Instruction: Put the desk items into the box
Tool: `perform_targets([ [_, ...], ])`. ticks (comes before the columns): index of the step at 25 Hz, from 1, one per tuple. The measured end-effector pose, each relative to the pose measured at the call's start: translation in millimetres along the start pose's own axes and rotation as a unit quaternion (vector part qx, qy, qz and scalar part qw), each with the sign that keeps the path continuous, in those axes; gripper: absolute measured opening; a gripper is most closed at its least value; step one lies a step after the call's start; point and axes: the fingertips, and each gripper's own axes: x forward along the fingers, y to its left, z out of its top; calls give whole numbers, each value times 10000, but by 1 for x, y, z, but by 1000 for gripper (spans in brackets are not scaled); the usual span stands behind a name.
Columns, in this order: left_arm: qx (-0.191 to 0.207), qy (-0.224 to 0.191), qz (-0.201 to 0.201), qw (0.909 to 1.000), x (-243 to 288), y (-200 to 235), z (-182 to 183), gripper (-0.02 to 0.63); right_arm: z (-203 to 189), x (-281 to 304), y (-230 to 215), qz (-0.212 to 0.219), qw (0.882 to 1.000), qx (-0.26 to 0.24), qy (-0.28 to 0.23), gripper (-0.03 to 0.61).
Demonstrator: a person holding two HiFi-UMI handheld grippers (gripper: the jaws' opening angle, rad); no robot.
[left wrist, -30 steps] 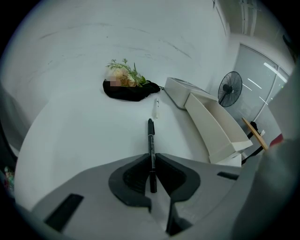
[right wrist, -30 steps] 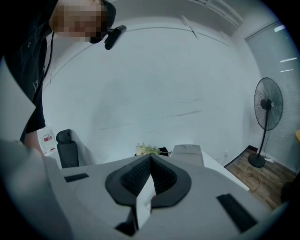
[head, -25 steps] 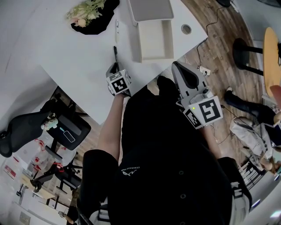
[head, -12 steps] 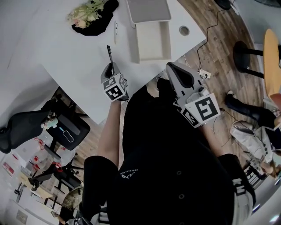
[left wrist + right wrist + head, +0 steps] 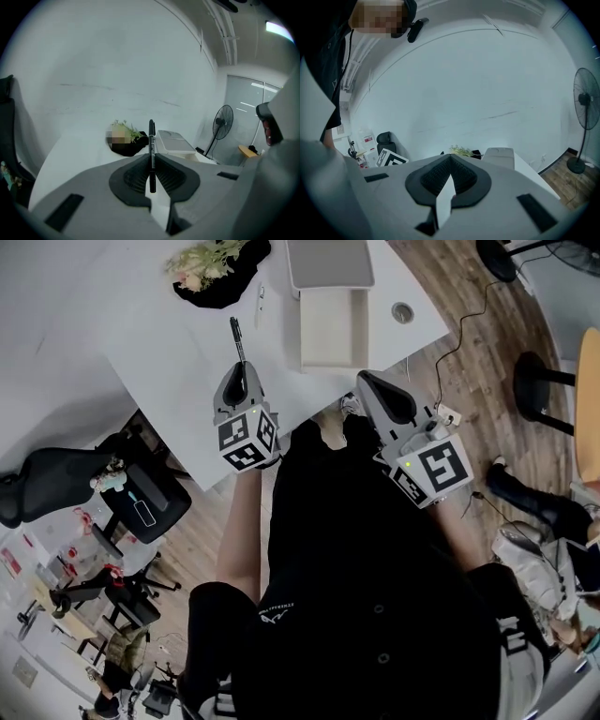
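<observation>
Slim black pen (image 5: 151, 154) sits pinched between the left gripper's (image 5: 239, 382) jaws, over the white desk (image 5: 169, 343), just left of the open cream rectangular box (image 5: 328, 329). Carrying step, I'd say: next swing right and release inside. Right gripper (image 5: 449, 176) closed, empty.

The head view looks steeply down from above onto the desk (image 5: 159, 343). Each gripper view sits low and close behind its jaws, facing the far wall (image 5: 117, 56). All three share the box (image 5: 328, 329) and, probably, the plant (image 5: 211, 259).
</observation>
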Motion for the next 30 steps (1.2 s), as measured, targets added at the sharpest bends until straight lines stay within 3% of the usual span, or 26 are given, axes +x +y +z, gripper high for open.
perform_targets([
  [9, -145, -828, -357, 9958, -64, -59, 51, 44, 16, -24, -13, 487, 9984, 23, -292, -2],
  [14, 84, -1183, -423, 9920, -106, -94, 70, 44, 23, -34, -13, 819, 9958, -82, -395, -2],
  [19, 325, -1367, -469, 9890, -140, -127, 68, 43, 27, -46, -13, 1095, 9927, -227, -462, -2],
  [30, 229, -1649, -363, 9854, -161, -173, 54, 43, 25, -72, -26, 1342, 9888, -440, -473, -2],
])
